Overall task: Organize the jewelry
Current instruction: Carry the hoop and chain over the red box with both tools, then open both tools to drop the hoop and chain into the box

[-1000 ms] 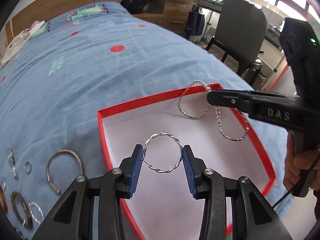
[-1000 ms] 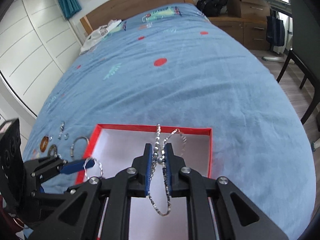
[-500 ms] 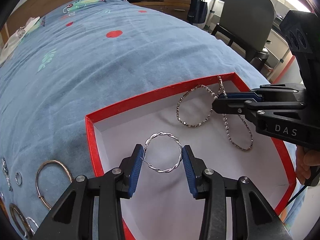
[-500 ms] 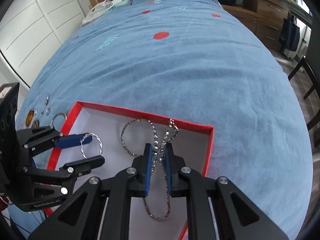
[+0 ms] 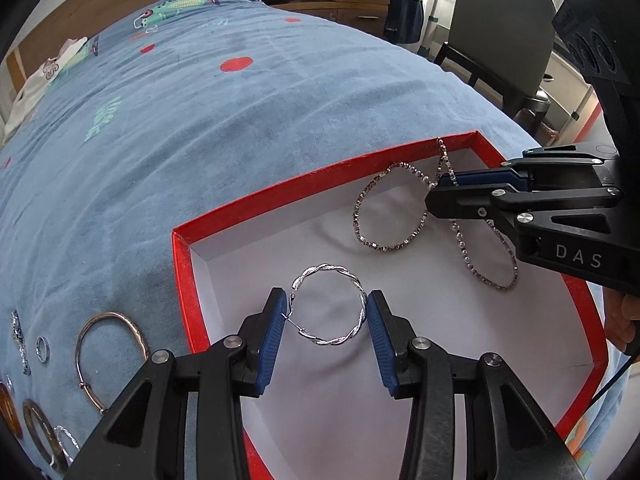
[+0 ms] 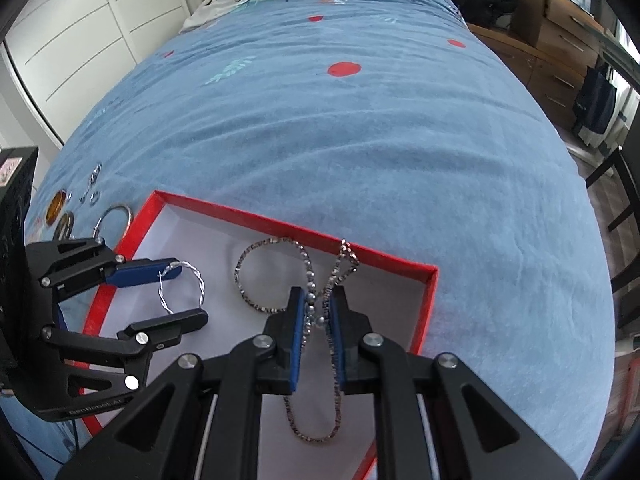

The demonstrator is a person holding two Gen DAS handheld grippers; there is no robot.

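Observation:
A red box with a white floor lies on the blue bedspread. My left gripper is shut on a twisted silver hoop and holds it over the box's left part; it also shows in the right wrist view. My right gripper is shut on a beaded chain whose loops drape onto the box floor at the back right. The right gripper also shows in the left wrist view.
Loose jewelry lies on the bedspread left of the box: a metal bangle, small rings, brown rings and an amber piece. A chair and drawers stand beyond the bed's right edge.
Both grippers have come down toward the box. The chain's loops, hanging before, now rest on the box floor. The hoop stays held between the left fingers.

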